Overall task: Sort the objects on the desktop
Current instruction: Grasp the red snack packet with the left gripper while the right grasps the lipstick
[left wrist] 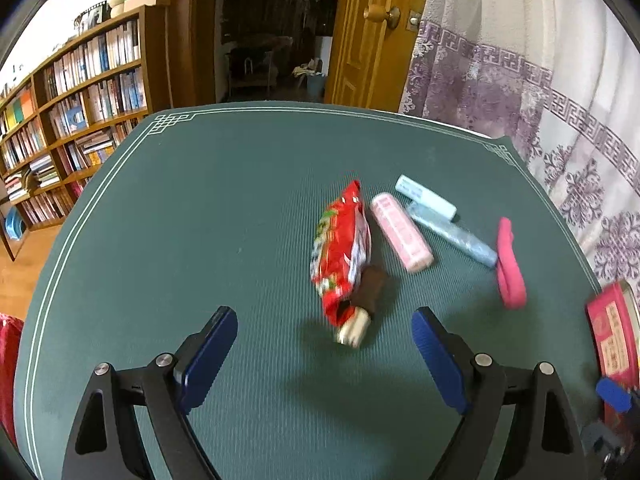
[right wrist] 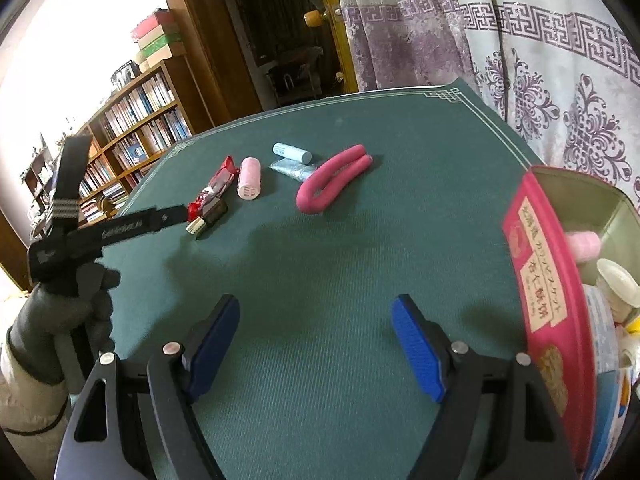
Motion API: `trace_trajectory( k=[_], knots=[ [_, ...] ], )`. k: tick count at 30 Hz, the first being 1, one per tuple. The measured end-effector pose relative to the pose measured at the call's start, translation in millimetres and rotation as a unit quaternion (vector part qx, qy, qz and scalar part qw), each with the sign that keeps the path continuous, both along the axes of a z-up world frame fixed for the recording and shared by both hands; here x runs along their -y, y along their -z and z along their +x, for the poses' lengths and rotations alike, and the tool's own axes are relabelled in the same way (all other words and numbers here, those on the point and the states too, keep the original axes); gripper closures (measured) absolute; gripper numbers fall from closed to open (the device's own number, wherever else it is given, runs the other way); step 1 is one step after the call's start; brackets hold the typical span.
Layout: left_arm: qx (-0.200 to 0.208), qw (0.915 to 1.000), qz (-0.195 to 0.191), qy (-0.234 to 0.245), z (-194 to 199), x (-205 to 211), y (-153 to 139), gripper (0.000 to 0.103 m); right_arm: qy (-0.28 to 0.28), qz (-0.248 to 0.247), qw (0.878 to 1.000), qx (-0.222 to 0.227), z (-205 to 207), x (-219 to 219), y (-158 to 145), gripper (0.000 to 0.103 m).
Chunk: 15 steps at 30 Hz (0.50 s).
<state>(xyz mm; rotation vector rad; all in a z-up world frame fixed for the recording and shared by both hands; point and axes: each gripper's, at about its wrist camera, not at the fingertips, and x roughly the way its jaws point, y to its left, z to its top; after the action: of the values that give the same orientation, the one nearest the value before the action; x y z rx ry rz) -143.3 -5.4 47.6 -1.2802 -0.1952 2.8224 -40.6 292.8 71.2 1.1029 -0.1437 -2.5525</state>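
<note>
left gripper point(left wrist: 324, 354): jaws standing wide, holding nothing, hovering over red snack bag point(left wrist: 340, 248) mid-mat | right gripper point(right wrist: 316, 344): wide, empty | red tin point(right wrist: 548, 280): sitting at mat's point(right wrist: 360, 260) right edge, Asian label characters too blurred to read

blurred: red snack packet point(left wrist: 340, 248) | cut off: red tin point(right wrist: 560, 300), contents partly hidden
</note>
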Motion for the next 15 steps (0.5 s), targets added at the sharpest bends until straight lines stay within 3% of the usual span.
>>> trace_trajectory(
  k=[9,14,15],
  knots=[
    [0.002,1.0,0.005,-0.001,-48,3,2,0.013,0.017,-0.007,1.0,0.006,-29,-1,1,0.022],
    [0.017,0.9998,0.002,0.005,-69,2,14,0.019,0.016,-0.009,1.0,0.011,-45,6,4,0.022],
    [0.019,0.9998,0.003,0.006,-72,2,16,0.025,0.014,-0.01,1.0,0.013,-49,9,5,0.022]
  ],
)
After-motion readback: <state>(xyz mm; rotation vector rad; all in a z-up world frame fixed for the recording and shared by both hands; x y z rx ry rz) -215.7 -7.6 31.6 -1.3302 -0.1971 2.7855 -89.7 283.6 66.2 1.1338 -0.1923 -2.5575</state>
